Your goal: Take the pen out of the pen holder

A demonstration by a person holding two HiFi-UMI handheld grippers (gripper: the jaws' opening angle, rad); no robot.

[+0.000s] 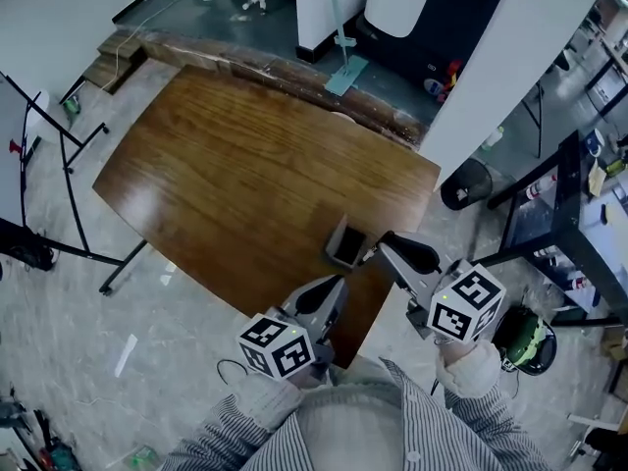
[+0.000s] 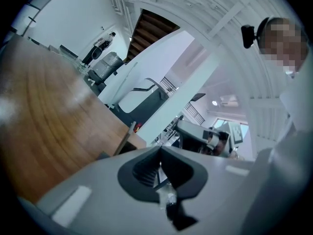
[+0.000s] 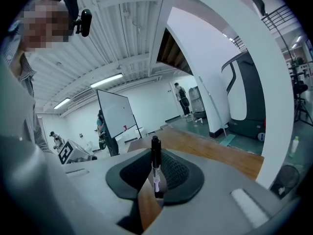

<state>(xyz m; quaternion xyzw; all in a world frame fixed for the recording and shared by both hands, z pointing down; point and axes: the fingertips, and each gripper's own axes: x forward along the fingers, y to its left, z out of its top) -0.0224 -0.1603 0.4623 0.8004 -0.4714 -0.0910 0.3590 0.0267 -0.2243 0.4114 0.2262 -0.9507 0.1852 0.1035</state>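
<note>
Your right gripper view shows what the head view hides: a black pen [image 3: 155, 166] with a white label, upright, clamped in your right gripper [image 3: 155, 153]. Your left gripper [image 2: 159, 153] is closed. The pen holder [image 1: 346, 246] sits near the wooden table's [image 1: 226, 175] edge, over grey floor [image 1: 59, 302].

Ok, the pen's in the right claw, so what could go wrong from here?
The right claw pinches a thin pen between its pads, with the pen's top poking past them. It could pivot or slip out if jolted. The pen holder sits near the table edge, right beside that claw, so a careless swing might knock it off.
</note>
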